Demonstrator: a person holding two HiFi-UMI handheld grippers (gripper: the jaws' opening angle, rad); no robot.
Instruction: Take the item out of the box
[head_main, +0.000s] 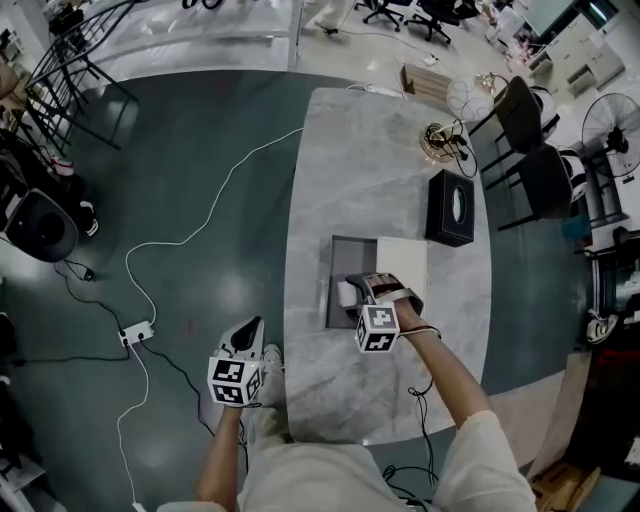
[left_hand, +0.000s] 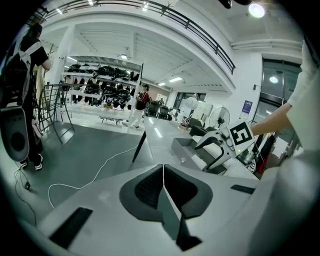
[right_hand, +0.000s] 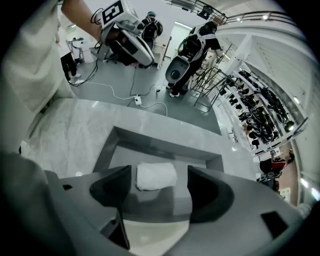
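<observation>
A person stands at the lower edge of a grey marble table (head_main: 330, 180) with a gripper in each hand. The right gripper (right_hand: 159, 172) reaches into an open grey box (right_hand: 165, 142) at centre frame in the head view, its jaws spread wide to either side of a white folded item (head_main: 344, 294). The item lies flat on the box floor and nothing is clamped on it. In the right gripper view it sits toward the near side of the box, with bare floor between it and the far wall and a little room at each jaw. The box's pale lid (head_main: 402, 262) lies open to the right. The box stands close to the table's left edge, with only a narrow strip of marble between them, and a broader bare stretch of tabletop runs below it toward the person. A black box (head_main: 450, 207) sits well apart at the table's upper right. The left gripper (left_hand: 163, 172), jaws pressed together on nothing, hangs off the table's left edge at lower left, over dark floor crossed by a white cable (head_main: 200, 225) that runs to a power strip (head_main: 135, 333).
</observation>
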